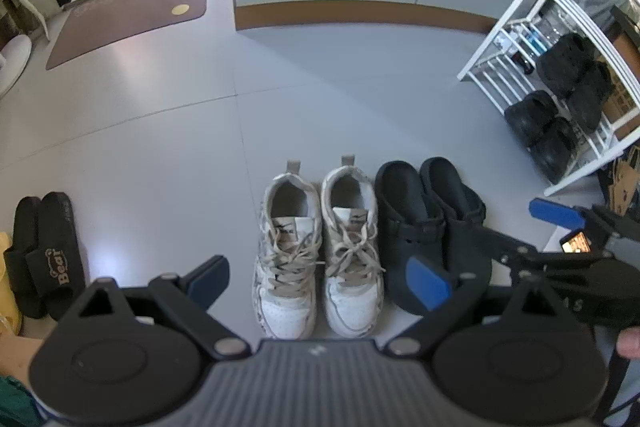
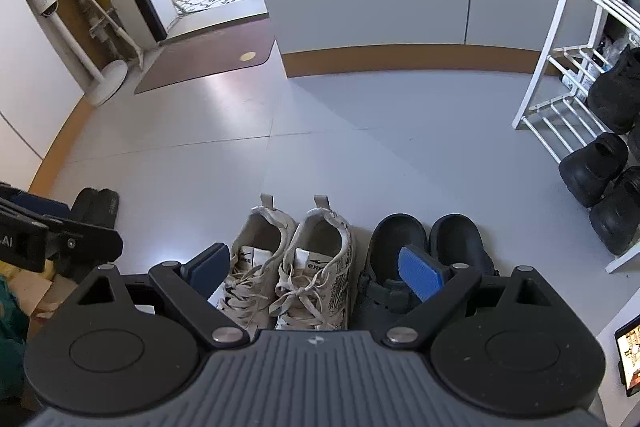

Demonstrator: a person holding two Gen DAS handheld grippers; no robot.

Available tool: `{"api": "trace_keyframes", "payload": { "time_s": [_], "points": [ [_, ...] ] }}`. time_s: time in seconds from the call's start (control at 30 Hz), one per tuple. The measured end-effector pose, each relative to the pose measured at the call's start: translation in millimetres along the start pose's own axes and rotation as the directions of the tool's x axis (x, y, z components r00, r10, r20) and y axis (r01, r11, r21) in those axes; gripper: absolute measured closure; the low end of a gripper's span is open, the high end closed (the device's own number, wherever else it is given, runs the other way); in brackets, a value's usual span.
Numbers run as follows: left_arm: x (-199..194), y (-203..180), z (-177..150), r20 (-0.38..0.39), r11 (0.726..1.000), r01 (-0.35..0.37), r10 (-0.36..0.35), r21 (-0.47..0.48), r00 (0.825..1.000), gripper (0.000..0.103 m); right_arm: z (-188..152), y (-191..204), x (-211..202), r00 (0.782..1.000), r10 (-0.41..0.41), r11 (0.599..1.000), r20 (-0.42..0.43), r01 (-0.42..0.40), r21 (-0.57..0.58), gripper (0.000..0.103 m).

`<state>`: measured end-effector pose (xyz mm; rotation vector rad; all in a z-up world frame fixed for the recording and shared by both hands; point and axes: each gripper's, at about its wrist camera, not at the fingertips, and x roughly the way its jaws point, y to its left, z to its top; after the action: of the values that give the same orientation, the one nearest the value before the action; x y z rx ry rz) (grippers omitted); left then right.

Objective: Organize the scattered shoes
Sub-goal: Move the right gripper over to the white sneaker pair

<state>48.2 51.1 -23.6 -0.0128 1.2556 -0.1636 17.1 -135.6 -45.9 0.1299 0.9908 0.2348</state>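
On the floor, white sneakers point(image 1: 316, 255) and dark clogs point(image 1: 430, 227) stood paired side by side, slides point(image 1: 44, 251) apart; both left gripper point(image 1: 320, 285) and right gripper point(image 2: 316, 273) gaped wide, empty, so any further grasp should take heels squarely.

Left tool point(image 1: 318, 283) and right tool point(image 2: 316, 273) hover side by side — fingers spread wide, gripping nothing.
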Motion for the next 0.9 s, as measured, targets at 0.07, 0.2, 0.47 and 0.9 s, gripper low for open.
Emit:
{"api": "trace_keyframes", "payload": {
  "time_s": [0.07,0.2,0.47,0.9],
  "points": [
    [-1,2,-1,0.003,1.0,-0.005,0.005,-0.006,1.0,0.006,0,1,-1,1.0,0.01,1.0,0.022,-0.01,0.014,0.008],
    [-5,4,0,0.008,1.0,0.014,-0.014,-0.01,1.0,0.007,2,5,5,1.0,0.004,1.0,-0.009,-0.004,0.007,0.008],
    [-12,10,0,0.024,1.0,0.025,-0.025,-0.018,0.999,0.007,-4,20,7,0.999,0.031,0.998,-0.008,-0.031,-0.05,0.005],
    [-19,20,1,0.038,0.999,0.016,-0.015,-0.033,0.999,0.007,-20,30,30,0.999,0.039,0.997,0.007,-0.039,-0.061,0.005]
  ]
}}
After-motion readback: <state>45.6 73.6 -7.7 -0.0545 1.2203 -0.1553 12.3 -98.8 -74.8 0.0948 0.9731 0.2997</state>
